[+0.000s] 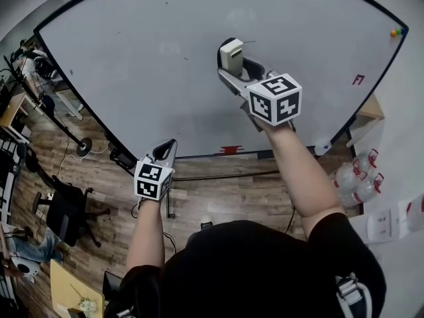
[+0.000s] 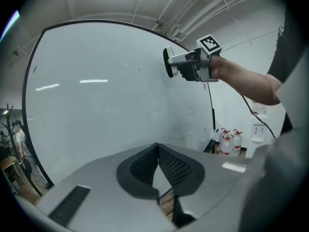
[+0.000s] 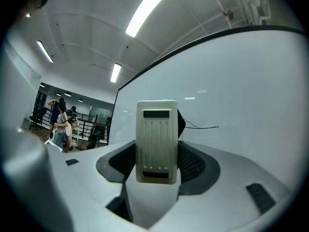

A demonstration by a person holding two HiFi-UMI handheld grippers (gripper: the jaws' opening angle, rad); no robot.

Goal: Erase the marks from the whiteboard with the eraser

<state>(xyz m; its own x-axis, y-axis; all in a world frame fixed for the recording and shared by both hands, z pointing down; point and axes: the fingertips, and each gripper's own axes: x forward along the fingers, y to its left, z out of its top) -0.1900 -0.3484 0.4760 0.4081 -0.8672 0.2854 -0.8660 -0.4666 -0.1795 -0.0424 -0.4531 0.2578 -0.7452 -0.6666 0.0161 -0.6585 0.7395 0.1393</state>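
Nearest, the person's left arm is bent low and carries the left gripper just in front of the bottom edge of the whiteboard. In its own view its two mesh-lined jaws meet at their tips with nothing between them.

Farther up and to the right, the right arm stretches out to the board, and the right gripper is clamped on the eraser. This is a cream ribbed block standing upright between the jaws, its top rising above their tips. Its dark felt side faces the board. From the left gripper view the eraser looks pressed to the surface or just off it; I cannot tell which.

Just to the right of the eraser, a thin black line runs across the white surface.

Well apart from the eraser, a small red mark sits at the bottom edge of the board, and another red mark lies near its right edge. Coloured magnets cling to the far right corner.
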